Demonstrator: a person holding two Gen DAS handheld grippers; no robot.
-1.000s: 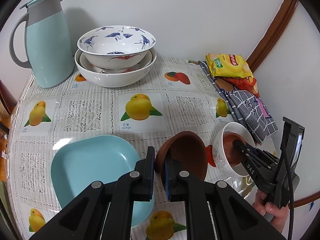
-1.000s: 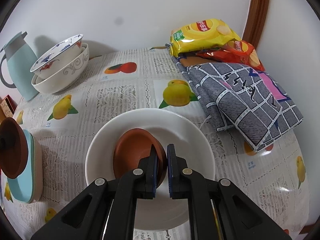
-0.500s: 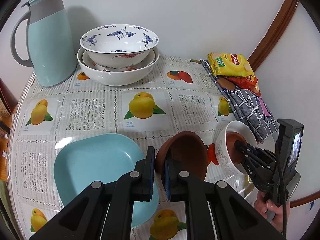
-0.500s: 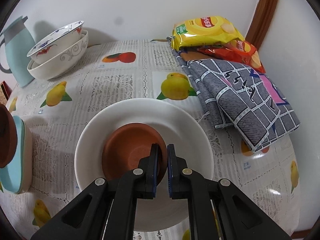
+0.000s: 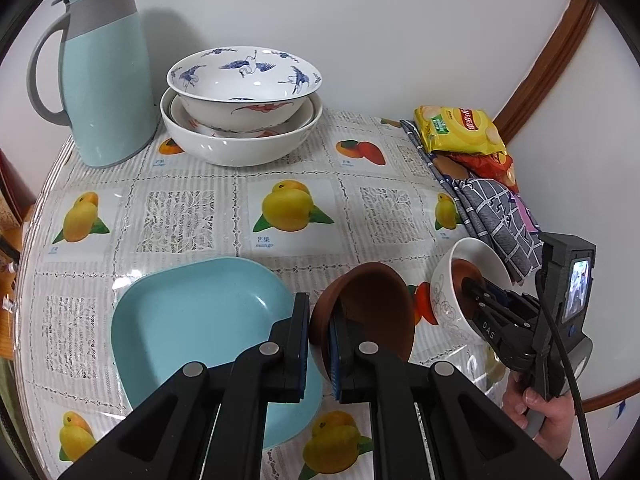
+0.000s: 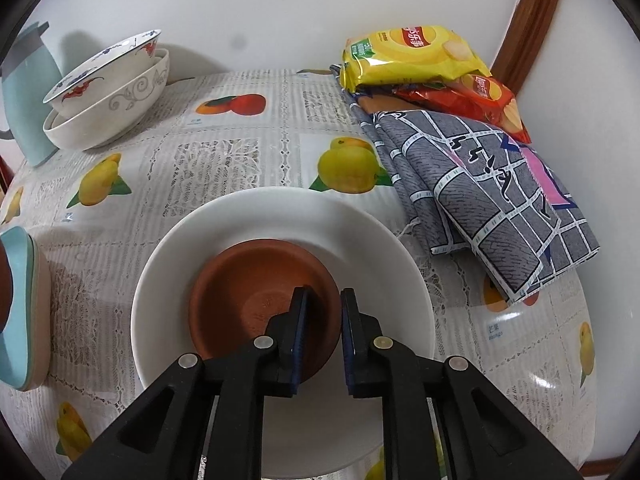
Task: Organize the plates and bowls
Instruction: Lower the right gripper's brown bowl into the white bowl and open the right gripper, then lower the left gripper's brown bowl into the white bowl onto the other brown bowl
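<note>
Right gripper (image 6: 323, 334) jaws have just been opening, letting go of the brown dish (image 6: 266, 306) w/ its rim still between them; dish now sits inside the white bowl (image 6: 280, 216), near right on the table (image 5: 360, 208), prob. so the two nest. Left gripper (image 5: 319, 350) is clenched on a 2nd brown bowl (image 5: 368, 308), held tilted by the blue plate (image 5: 192, 320), prob. next to stack. Bowl's underside hidden.
</note>
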